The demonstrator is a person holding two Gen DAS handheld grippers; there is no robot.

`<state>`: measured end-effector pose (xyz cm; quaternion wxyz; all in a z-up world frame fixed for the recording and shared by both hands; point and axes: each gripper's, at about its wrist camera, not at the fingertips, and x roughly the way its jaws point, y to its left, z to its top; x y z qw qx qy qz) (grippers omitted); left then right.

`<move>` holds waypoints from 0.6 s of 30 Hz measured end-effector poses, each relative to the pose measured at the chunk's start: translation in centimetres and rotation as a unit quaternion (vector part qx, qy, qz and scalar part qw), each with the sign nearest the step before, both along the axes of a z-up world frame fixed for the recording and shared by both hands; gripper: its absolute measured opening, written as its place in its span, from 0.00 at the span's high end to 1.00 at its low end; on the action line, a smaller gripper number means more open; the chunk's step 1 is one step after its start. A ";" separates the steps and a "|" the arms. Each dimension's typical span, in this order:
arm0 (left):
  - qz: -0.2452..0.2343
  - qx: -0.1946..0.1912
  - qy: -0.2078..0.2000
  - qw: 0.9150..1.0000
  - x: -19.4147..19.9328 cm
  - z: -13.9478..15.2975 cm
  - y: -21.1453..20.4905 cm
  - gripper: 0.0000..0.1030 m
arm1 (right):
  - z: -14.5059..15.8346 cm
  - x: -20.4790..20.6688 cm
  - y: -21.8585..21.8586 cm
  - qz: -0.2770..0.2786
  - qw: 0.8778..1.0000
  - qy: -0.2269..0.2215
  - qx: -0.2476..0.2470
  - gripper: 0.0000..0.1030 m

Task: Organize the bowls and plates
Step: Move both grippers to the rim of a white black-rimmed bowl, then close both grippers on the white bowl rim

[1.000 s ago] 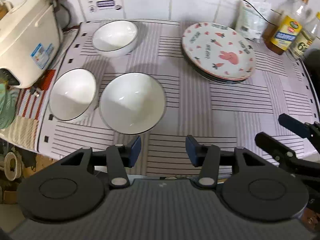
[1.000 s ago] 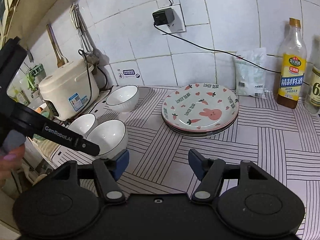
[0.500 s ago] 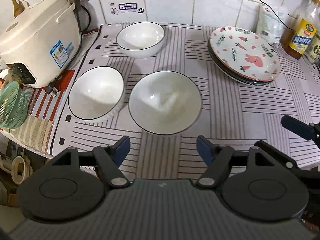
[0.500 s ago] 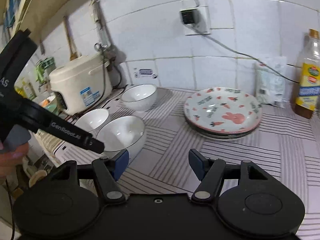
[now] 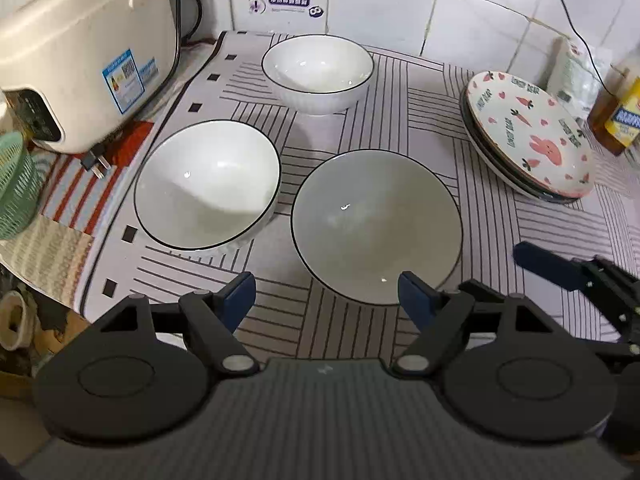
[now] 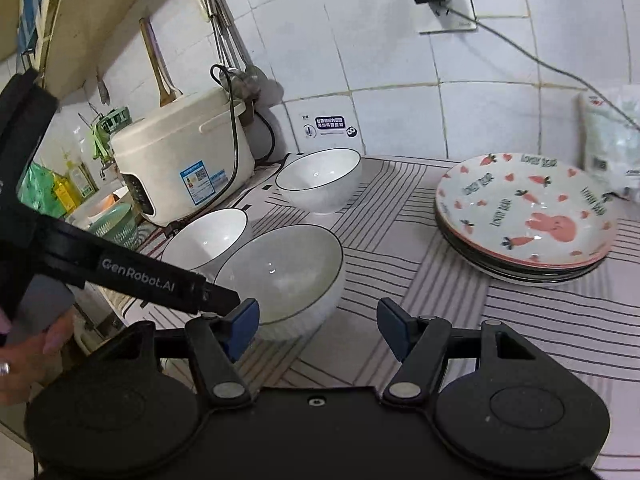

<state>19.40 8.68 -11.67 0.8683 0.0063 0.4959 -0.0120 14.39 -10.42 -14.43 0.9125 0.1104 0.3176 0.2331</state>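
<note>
From the left wrist view, the left gripper [image 5: 326,294] hangs over the front edge of the striped mat [image 5: 400,112], jaws spread wide and holding nothing. Right ahead of it sits the big bowl [image 5: 376,226], its near rim just between the blue fingertips [image 5: 240,294] but not touched by them. To its left, close by though not touching as far as I can tell, the middle bowl [image 5: 208,184]; further back by the wall, the far bowl [image 5: 318,72], well apart from both. Off to the right, the stack of plates [image 5: 528,136] with the rabbit pattern on top, and a rice cooker [image 5: 84,48] at the left edge.

Over to the right wrist view: the right gripper [image 6: 318,328] is spread open too, empty, low over the mat [image 6: 520,320], with the big bowl [image 6: 284,276] just by its left fingertip. The left gripper [image 6: 160,280] reaches in from the left towards that same bowl. The plates [image 6: 524,220] sit neatly piled, the rice cooker [image 6: 180,156] behind.

So, my reading: plates look stacked already, that half seems done. The three bowls are all loose, none nested yet, so gathering them into one pile is what is left, and the big bowl looks like the first pick
</note>
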 end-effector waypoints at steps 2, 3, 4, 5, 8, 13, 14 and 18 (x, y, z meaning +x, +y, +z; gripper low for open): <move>0.003 -0.007 0.006 1.000 0.5 -0.5 0.2 0.25 | -0.5 0.7 0.5 -0.001 1.000 0.005 0.005 0.32; 0.004 -0.010 0.008 1.000 0.7 -0.7 0.3 0.25 | -0.8 1.1 0.8 -0.004 1.000 0.007 0.004 0.32; 0.005 -0.012 0.010 1.000 1.0 -0.9 0.3 0.25 | -1.1 1.5 1.0 -0.006 1.000 0.011 0.003 0.33; 0.006 -0.015 0.012 1.000 1.2 -1.1 0.4 0.26 | -1.4 1.9 1.1 -0.010 1.000 0.016 0.003 0.36; 0.013 -0.027 0.023 0.999 2.2 -1.5 0.7 0.28 | -2.3 3.0 1.4 -0.012 0.999 0.040 0.015 0.44; 0.021 -0.042 0.032 0.998 3.2 -1.9 1.0 0.42 | -3.3 4.3 1.6 -0.021 0.997 0.059 0.034 0.55; 0.023 -0.043 0.033 0.998 3.3 -2.0 1.0 0.51 | -3.3 4.5 1.7 -0.021 0.997 0.063 0.036 0.60; 0.033 -0.047 0.041 0.998 3.3 -2.3 0.8 0.80 | -3.5 4.8 2.0 -0.045 0.996 0.077 0.024 0.79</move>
